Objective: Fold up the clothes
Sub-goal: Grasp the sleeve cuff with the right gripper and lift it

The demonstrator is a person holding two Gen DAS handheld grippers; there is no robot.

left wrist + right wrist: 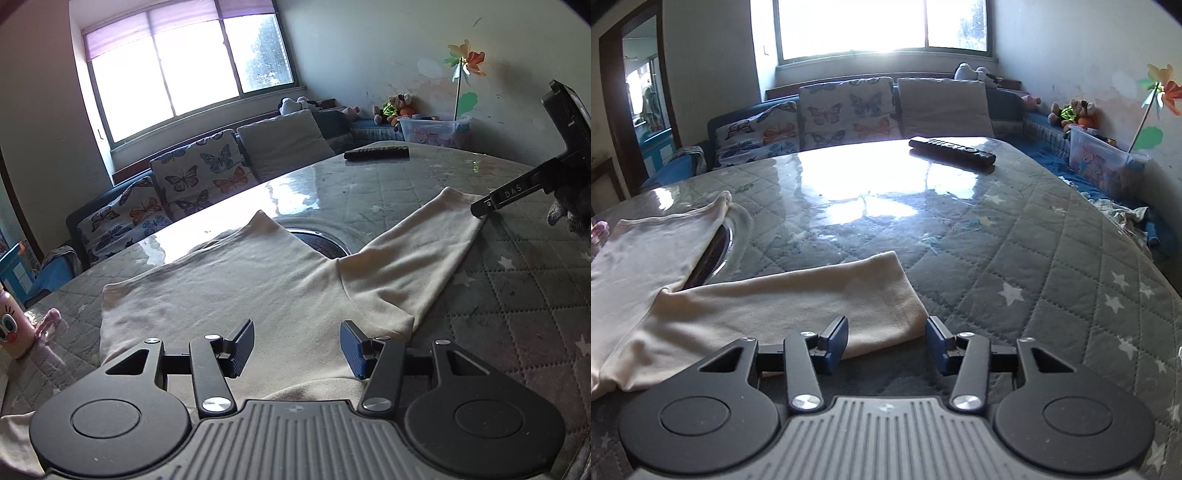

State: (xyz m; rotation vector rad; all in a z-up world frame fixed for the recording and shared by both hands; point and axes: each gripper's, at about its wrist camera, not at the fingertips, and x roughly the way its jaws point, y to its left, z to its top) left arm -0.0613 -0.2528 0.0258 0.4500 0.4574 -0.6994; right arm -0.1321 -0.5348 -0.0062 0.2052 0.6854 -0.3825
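The cream shirt (236,295) is lying spread on the counter (1015,258), seemingly unfolded; both the left gripper (297,345) and right gripper (886,341) are hovering released.

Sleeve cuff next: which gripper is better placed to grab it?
Right. The right gripper has open jaws at the sleeve cuff; the left gripper hovers over the shirt body, away from it.
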